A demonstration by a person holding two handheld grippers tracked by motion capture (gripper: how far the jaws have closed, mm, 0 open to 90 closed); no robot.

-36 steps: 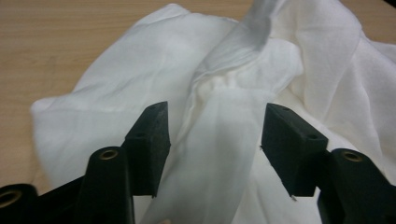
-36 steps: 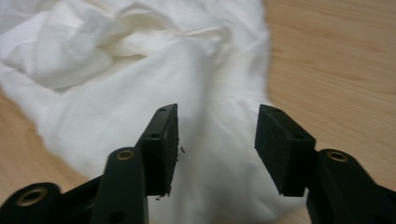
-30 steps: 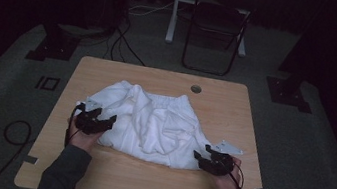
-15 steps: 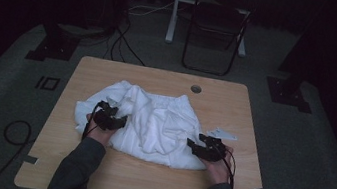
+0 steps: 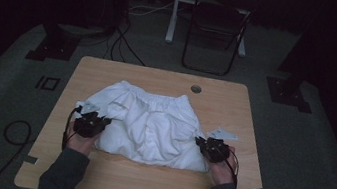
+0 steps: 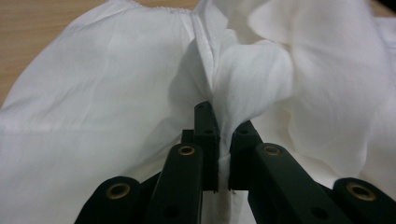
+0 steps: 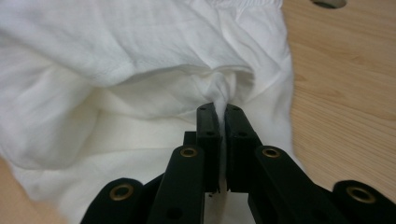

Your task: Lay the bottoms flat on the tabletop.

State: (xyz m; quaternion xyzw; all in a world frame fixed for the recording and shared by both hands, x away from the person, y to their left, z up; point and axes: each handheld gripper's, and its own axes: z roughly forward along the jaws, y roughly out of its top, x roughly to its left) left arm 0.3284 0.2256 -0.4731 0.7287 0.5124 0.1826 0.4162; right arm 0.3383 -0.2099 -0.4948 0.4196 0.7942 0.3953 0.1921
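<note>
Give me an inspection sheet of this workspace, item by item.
Surface: light wooden table, round grommet hole near its far edge.
Job's things: crumpled white cloth garment with a gathered far edge, lying mid-table.
Clutter: nothing seen.
Grippers: left gripper and right gripper, jaws just closed, each pinching a fold of the garment.
Cables: black loop on the floor at left; more cables beyond the table.
Surroundings: dark room, grey carpet, black folding chair.

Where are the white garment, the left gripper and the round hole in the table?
White garment (image 5: 152, 122), high view, middle of the crumpled cloth.
Left gripper (image 6: 218, 135), left gripper view, between the jaw tips pinching a fold.
Round hole (image 5: 196, 88), high view, far edge of the tabletop.
</note>
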